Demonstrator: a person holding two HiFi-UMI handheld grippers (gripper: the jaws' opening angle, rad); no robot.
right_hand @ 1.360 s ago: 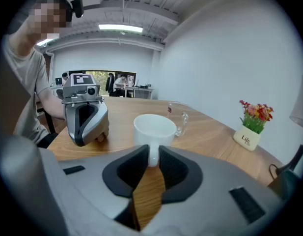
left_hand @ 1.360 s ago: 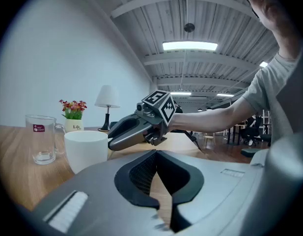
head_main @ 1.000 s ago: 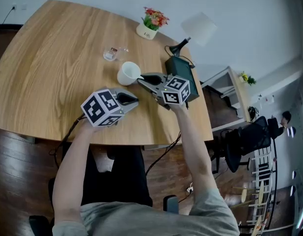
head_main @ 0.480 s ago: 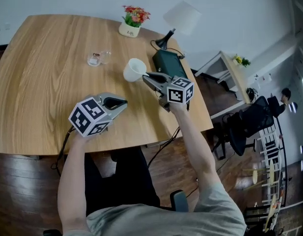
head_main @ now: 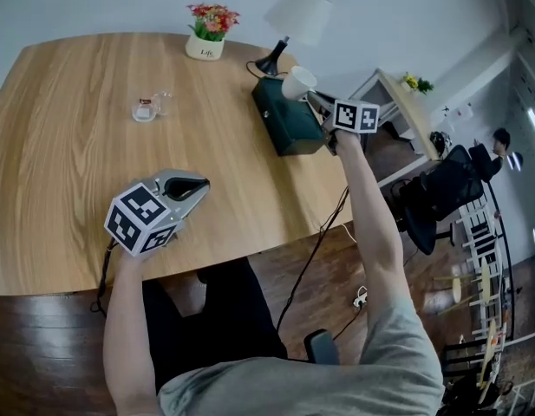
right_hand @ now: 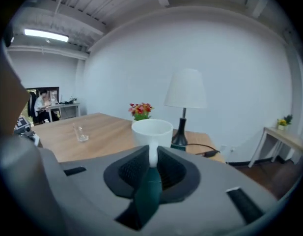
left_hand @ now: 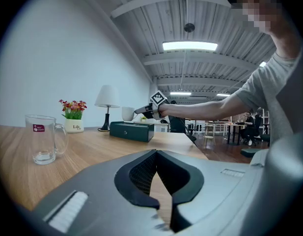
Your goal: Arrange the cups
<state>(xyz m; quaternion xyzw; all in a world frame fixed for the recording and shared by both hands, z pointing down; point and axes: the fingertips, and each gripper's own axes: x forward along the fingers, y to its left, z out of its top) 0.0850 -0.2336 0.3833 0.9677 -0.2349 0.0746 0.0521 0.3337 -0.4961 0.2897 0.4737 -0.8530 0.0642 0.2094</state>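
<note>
Above green box [head_main: 284,121], white cup [head_main: 297,82] handle clenched between right gripper [head_main: 313,97] jaws (cup upright); left gripper [head_main: 198,183] jaws closed, empty.

A plain white cup [right_hand: 152,132] hangs upright in the air over the far right corner of the worktop [head_main: 68,154], its handle pinched by the right gripper [right_hand: 152,155], while a clear glass mug [head_main: 148,108] with a red label stands upright well to its left.

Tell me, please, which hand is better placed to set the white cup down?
Right: the right gripper grips the white cup by its handle above the green box; the left gripper is empty, far off.
</note>
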